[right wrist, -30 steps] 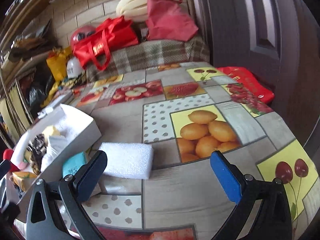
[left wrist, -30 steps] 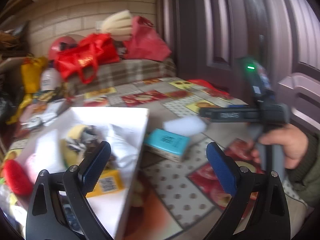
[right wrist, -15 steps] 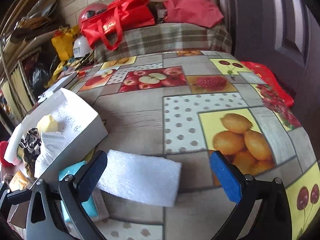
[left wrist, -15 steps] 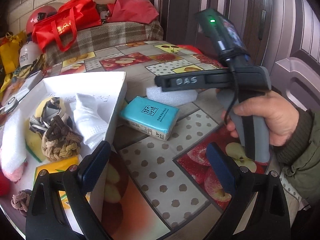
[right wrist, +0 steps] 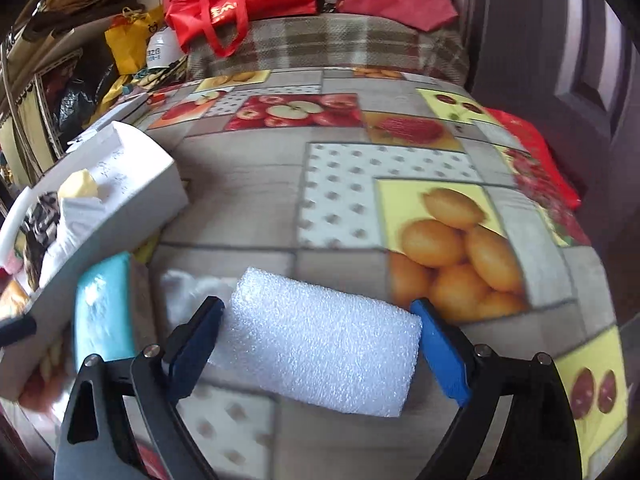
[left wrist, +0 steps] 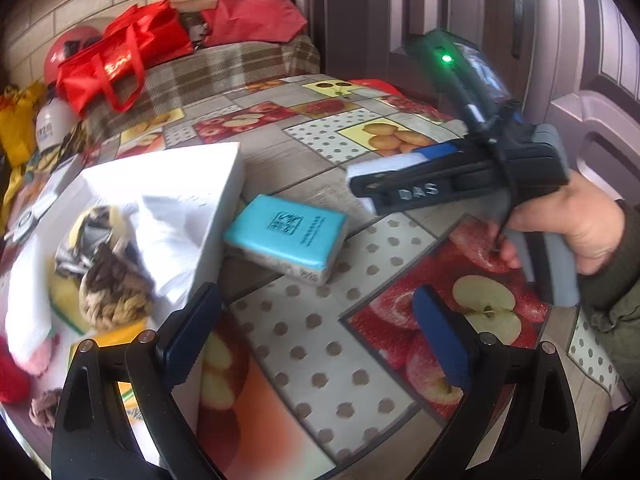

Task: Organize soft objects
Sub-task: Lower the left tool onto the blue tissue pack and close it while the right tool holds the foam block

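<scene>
A white foam block lies on the tablecloth between the pads of my right gripper; the pads touch both its ends without squeezing. A sliver of it shows in the left wrist view, behind the right gripper. A teal tissue pack lies beside the white box, which holds a knotted rope toy, white cloth and other soft things. The pack shows in the right wrist view too. My left gripper is open and empty, above the tablecloth near the box corner.
The table has a fruit-print cloth. A plaid-covered bench at the far edge carries red bags. A dark door stands right. Clutter and a yellow bag sit at the far left.
My right gripper moved forward over the foam block, so its pads now flank and touch the block. My left gripper shifted slightly closer to the box and tissue pack.
</scene>
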The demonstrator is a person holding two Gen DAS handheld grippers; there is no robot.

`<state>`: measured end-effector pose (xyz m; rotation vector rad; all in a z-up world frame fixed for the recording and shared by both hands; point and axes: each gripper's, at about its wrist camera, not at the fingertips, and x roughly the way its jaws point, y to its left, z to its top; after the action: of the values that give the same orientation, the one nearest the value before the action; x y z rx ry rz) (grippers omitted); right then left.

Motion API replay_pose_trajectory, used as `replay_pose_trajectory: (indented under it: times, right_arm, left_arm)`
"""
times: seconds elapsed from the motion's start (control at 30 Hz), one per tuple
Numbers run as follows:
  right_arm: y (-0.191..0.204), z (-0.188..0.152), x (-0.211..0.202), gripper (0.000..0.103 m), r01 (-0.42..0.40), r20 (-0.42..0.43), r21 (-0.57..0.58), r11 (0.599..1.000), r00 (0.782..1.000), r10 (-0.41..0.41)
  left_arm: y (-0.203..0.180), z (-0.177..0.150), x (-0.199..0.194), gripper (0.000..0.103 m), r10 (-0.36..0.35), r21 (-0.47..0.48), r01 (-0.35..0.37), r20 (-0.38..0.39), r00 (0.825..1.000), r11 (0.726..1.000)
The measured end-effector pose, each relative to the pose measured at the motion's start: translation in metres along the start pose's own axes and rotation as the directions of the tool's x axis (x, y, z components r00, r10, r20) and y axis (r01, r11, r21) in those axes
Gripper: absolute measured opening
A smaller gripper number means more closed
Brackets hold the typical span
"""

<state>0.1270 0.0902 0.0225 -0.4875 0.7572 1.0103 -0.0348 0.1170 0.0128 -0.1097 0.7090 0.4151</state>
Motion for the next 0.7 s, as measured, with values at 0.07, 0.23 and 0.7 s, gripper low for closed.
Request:
replay_pose_trajectory:
  times: [0.07, 0.23, 0.7]
  right_arm:
    - [-0.017, -0.009, -0.009, 0.093, 0.001, -0.002, 0.023, 1.000, 1.000, -0.001]
    - [-0.046, -0.017, -0.016, 0.094, -0.040, 0.018, 0.157, 0.987, 0.999, 0.038]
    - [-0.047, -0.017, -0.016, 0.094, -0.047, 0.025, 0.164, 0.985, 0.999, 0.043]
  left_arm:
    - [-0.007, 0.007, 0.003, 0.097, 0.034, 0.021, -0.035, 0.034, 0.999, 0.999]
    - [-0.019, 0.031, 0.034, 0.097, 0.086, 0.059, -0.087, 0.014, 0.996, 0.994]
    - [-0.045, 0.024, -0.010, 0.097, -0.133, 0.103, 0.120, 0.137, 0.982, 0.987]
